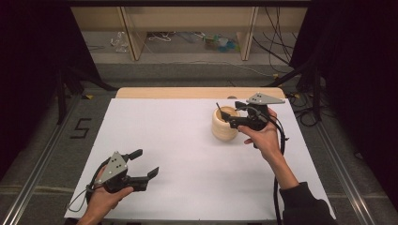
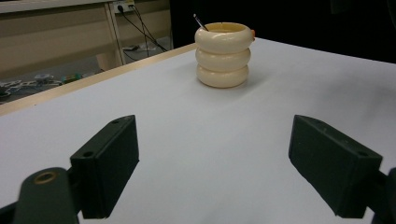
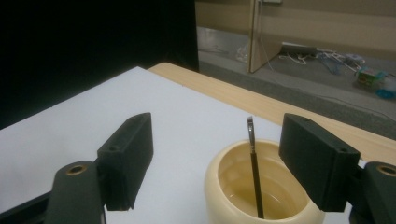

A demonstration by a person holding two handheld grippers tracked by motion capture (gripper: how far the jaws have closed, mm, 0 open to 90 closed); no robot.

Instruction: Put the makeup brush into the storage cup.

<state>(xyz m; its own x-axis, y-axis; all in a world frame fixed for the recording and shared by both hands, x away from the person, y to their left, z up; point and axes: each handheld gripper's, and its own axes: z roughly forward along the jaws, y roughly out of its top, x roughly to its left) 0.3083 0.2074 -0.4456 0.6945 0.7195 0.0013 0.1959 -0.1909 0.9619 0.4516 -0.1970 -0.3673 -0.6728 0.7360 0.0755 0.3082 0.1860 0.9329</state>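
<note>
Worktop (image 1: 187, 154): white sheet, bare around the left gripper (image 1: 143, 164), which idles with fingers wide.
Holder (image 1: 224, 124): cream ringed pot at the far right of the worktop, a thin dark rod (image 3: 255, 172) leaning inside.
Right gripper (image 3: 217, 163): fingers spread wide over the pot's mouth, gripping nothing.
Risk: a finger catching the rim could tip the pot; a misaligned close could let the rod slip.

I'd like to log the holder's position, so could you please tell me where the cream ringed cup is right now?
In the high view the cream ringed cup stands on the white sheet toward the far right, a thin dark stick inside it, with the right gripper open above its rim.
</note>
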